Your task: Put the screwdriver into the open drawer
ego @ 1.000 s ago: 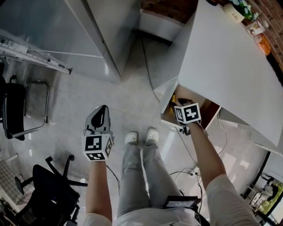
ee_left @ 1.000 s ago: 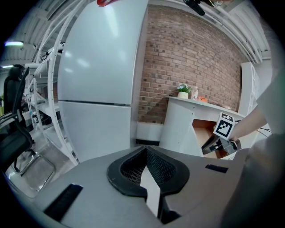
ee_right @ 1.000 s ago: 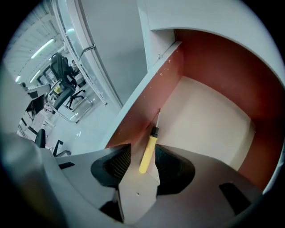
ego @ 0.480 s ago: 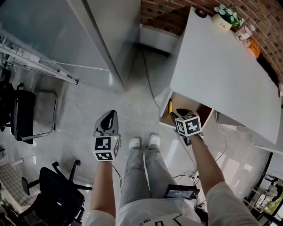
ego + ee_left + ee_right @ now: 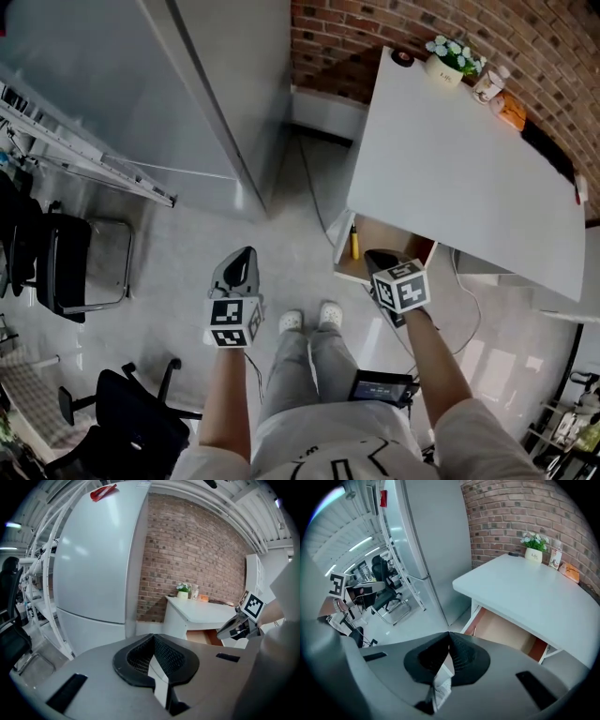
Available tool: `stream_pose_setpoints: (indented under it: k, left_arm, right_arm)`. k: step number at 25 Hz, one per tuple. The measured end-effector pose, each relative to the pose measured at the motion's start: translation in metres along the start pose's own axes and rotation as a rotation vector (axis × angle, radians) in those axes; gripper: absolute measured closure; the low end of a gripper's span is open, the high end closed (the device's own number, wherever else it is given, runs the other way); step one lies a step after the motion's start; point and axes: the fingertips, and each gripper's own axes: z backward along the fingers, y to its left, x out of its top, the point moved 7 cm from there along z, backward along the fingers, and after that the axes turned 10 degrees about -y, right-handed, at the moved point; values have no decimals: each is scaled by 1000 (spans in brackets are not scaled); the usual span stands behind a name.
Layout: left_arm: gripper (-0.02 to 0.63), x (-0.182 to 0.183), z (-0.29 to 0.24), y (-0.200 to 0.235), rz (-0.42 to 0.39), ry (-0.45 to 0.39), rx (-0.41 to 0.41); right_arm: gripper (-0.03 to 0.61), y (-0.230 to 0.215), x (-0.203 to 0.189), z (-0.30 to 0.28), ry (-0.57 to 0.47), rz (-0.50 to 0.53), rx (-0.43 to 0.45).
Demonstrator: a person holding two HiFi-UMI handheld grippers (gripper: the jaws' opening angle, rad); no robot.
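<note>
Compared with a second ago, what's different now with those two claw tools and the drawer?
The right gripper has lifted back from the open drawer, and its jaws have just closed on nothing. The left gripper rose too. Unchanged: the yellow-handled screwdriver lies in the drawer, which stays open; the left jaws stay shut and empty.

The white table (image 5: 459,159) fills the upper right of my head view. A potted plant (image 5: 447,58), a small bottle (image 5: 487,82) and an orange thing (image 5: 511,111) stand along its top edge. Beneath it, the open drawer (image 5: 392,244) holds the yellow screwdriver (image 5: 355,242) at its left side.
</note>
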Motion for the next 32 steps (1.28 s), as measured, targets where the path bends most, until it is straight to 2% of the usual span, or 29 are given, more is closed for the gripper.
stream_pose_setpoints:
  k: [7, 16, 26, 32]
  left_arm:
    - [601, 36, 12, -9, -22, -28, -27]
    - [601, 93, 18, -17, -46, -124, -49]
    - [601, 160, 38, -29, -88, -291, -44]
    - [601, 189, 54, -37, -118, -367, -48]
  right_arm:
    - [560, 8, 35, 45, -72, 19, 7]
    - [560, 12, 76, 93, -172, 26, -29]
    - [560, 26, 135, 158, -419, 46, -59]
    - [560, 39, 159, 196, -564, 101, -87]
